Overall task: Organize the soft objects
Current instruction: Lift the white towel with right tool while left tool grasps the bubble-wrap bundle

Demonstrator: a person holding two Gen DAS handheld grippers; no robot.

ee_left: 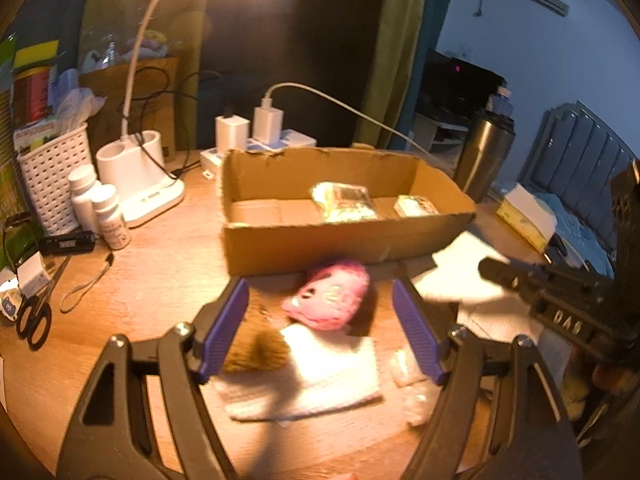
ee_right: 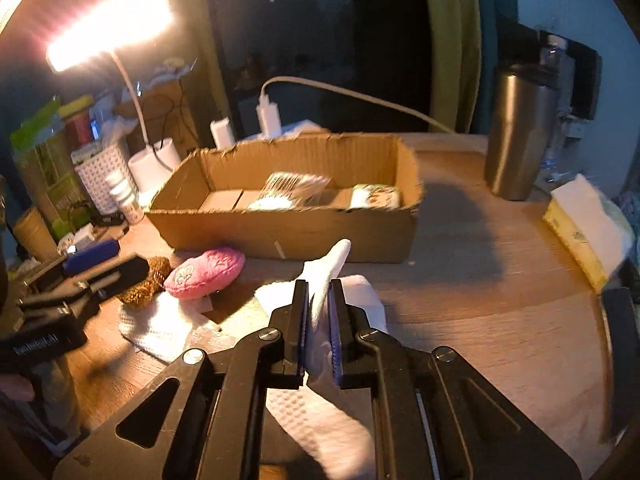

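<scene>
Your right gripper (ee_right: 319, 312) is clamped on a white cloth (ee_right: 326, 280); the jaws are nearly together with only the fabric between them, and a peak of it stands up past the tips. The rest drapes down under the gripper, so it is limp, light and will trail. Lift it clear of the table (ee_right: 480, 280) before carrying it to the cardboard box (ee_right: 288, 232), or the loose tail may drag the neighbours.

Your left gripper (ee_left: 320, 320) hangs wide open, holding nothing, above the pink plush (ee_left: 328, 300), which lies just in front of the box wall (ee_left: 340, 244). The plush looks padded and springy: take it across the middle, where it will compress evenly. Beside it sit a brown scrubber (ee_right: 144, 280) and another white cloth (ee_left: 312, 376); the left view is blurred, so whether the plush touches that cloth cannot be settled. Two packets already lie in the box.
</scene>
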